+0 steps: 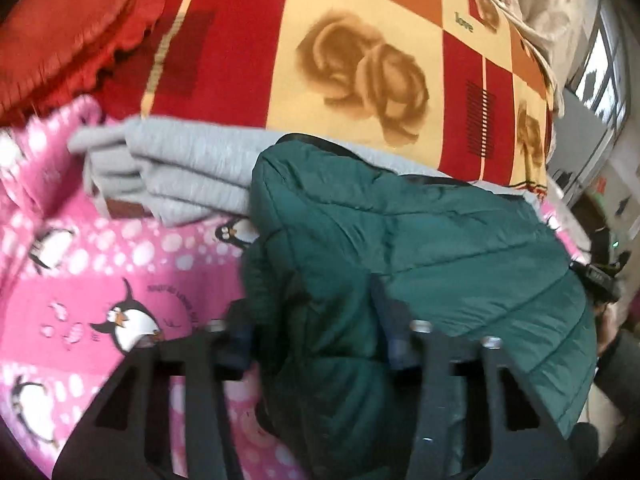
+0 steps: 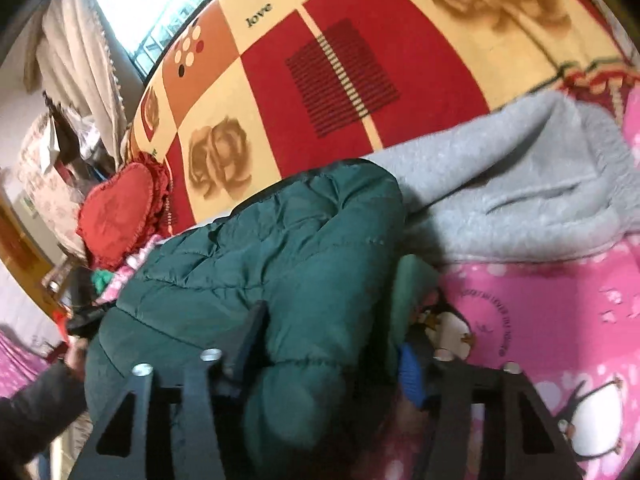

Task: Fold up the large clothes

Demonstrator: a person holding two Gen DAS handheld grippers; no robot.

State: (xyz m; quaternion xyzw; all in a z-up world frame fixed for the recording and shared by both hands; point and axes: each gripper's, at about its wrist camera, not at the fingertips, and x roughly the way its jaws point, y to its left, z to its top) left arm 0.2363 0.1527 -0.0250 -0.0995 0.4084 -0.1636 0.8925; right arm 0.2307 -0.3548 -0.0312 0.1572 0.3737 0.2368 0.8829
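Checked blanket [image 1: 360, 40]: red, cream and orange squares with brown roses and the word "love"; spread across the far part of the bed in both views.
Pink sheet [image 1: 100, 280]: penguin print with white dots; covers the near part of the bed, under the clothes.
Green jacket [image 1: 420, 240]: dark green, quilted and puffy; bunched on the pink sheet, far edge overlapping the grey garment; fills the centre of both wrist views [image 2: 248, 248].
Grey garment [image 1: 180, 168]: soft, folded in layers; lies along the seam between the checked blanket and the pink sheet, just behind the green jacket [image 2: 520, 184].
Heart cushion [image 1: 68, 32]: red with a frilled edge; sits on the bed at one end, apart from the jacket [image 2: 116, 216].
Left gripper [image 1: 316, 340]: spread moderately wide, a thick fold of the green jacket bulging between both fingers; real clamping pressure impossible to tell through the blur.
Right gripper [image 2: 328, 356]: likewise spread around a bulge of the green jacket, blue pad [image 2: 410, 376] against the fabric; firmness of hold unclear.
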